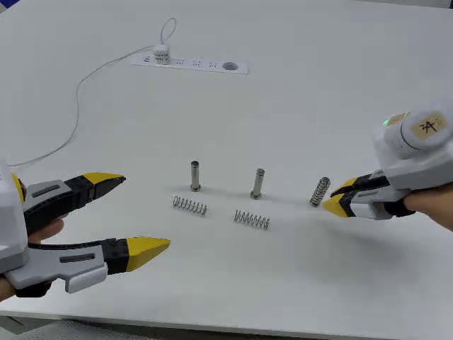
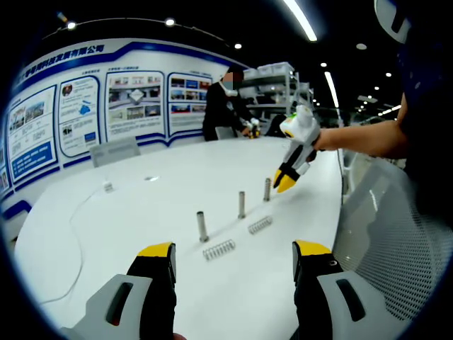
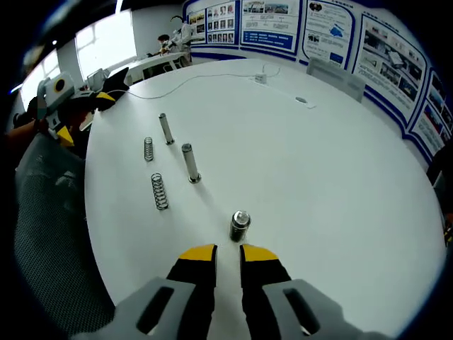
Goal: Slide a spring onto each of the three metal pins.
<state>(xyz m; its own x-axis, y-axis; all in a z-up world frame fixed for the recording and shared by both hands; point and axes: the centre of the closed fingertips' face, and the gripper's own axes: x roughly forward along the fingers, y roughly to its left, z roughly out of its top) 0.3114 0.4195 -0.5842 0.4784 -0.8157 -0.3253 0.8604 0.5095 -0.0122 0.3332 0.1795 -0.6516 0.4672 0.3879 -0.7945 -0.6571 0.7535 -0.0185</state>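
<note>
Right now my left gripper (image 1: pixel 146 211) hovers over the near left of the white surface (image 1: pixel 318 106), its jaws wide apart and holding nothing. My right gripper (image 1: pixel 328 205) is low on the right side. Its jaws are drawn almost together, with only a thin slit between the yellow tips and nothing caught in them. Those tips sit just beside the right pin (image 3: pixel 241 216), on its near side, and I cannot tell whether they touch it.

That pin wears a spring (image 1: pixel 320 191) around its shaft, and in the head view the pair leans a little to the right. The middle pin (image 1: pixel 258 183) and the left pin (image 1: pixel 195 176) stand upright and bare, in a row with the right one. In front of each bare pin a loose spring lies flat on the surface: the left spring (image 1: pixel 190 205) near the left pin's foot, and the middle spring (image 1: pixel 251 219) near the middle pin's foot, neither touching its pin.

Far back lies a power strip (image 1: pixel 190 62) with a plug in it. Its cable (image 1: pixel 78 92) runs off to the left edge.
</note>
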